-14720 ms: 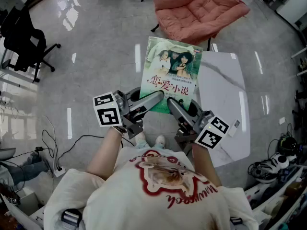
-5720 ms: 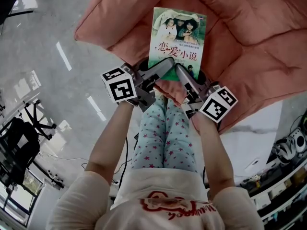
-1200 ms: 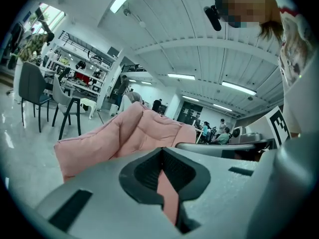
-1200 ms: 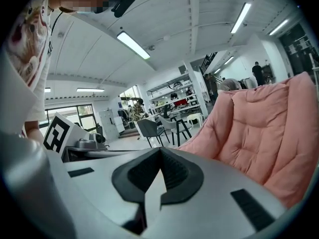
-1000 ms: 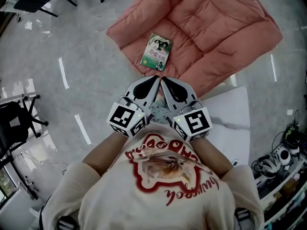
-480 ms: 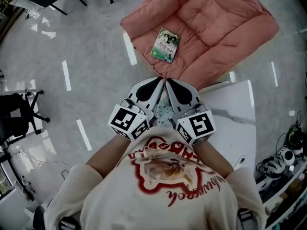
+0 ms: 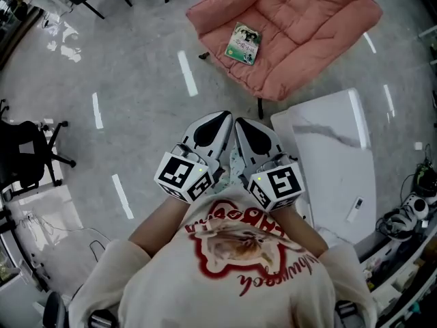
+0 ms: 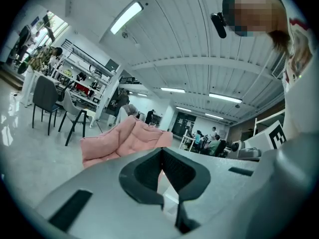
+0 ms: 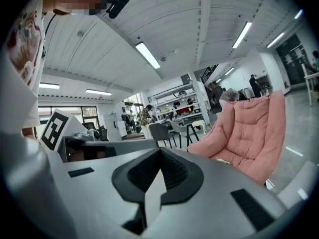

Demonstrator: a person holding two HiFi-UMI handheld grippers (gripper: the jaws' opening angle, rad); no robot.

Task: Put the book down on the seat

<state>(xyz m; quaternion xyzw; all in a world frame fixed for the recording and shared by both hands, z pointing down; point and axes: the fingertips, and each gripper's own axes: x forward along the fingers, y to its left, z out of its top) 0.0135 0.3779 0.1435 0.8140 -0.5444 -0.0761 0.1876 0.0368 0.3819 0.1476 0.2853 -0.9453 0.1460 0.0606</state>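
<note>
1. The book lies flat on the seat, at its left edge, far ahead.
2. My left claw and right claw are closed, empty, near my chest.
3. Placing looks done; no further move seems needed.

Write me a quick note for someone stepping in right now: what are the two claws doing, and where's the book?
Left gripper: shut, empty, held close in front of the person's body.
Right gripper: shut, empty, right beside the left one.
Book: lying cover up on the seat cushion of the pink chair, near its front edge, with nothing touching it.
Done: the book is on the seat.
Left: nothing, as far as the views show.
</note>
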